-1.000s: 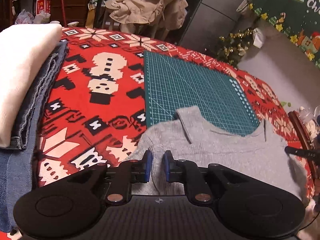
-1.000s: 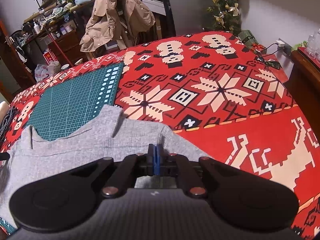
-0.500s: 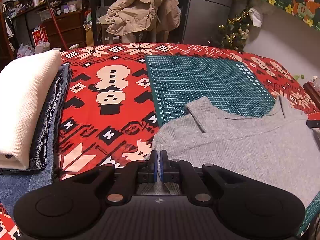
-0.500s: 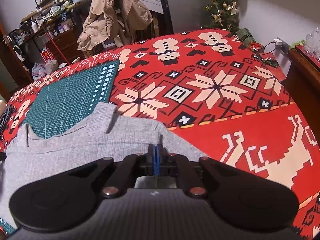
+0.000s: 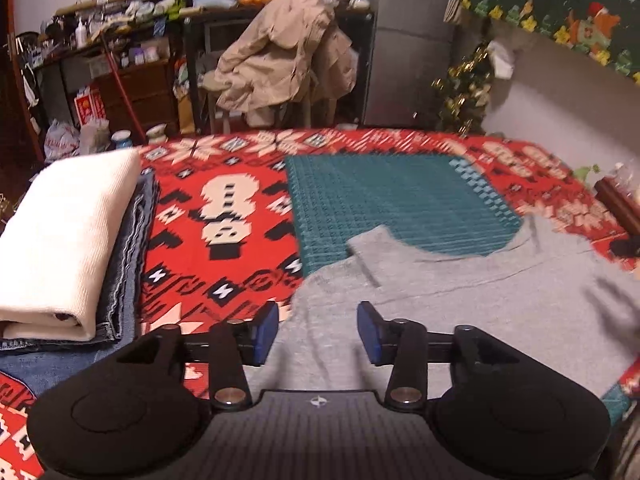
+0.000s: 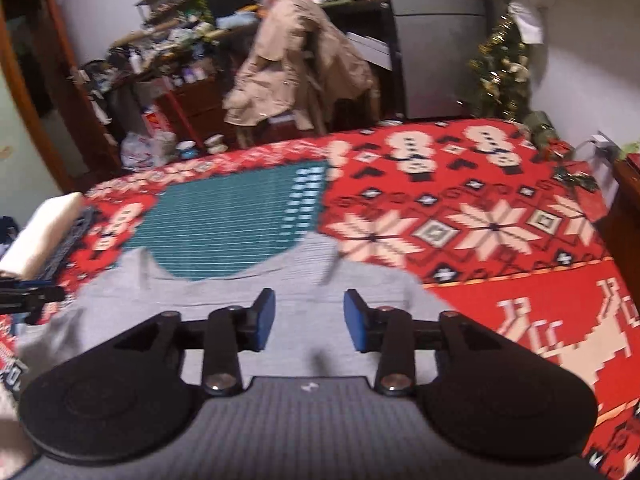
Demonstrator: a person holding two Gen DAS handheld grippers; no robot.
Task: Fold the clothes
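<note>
Though just parted, both tongs apart, nothing gripped, above flat grey garment.

Folded stack blocks the surface's left edge; red cloth to the right lies bare; green mat ahead lies open.

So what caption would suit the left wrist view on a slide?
Left gripper, jaws just opened, above a flat grey knit garment beside stacked folded cream cloth.
</note>
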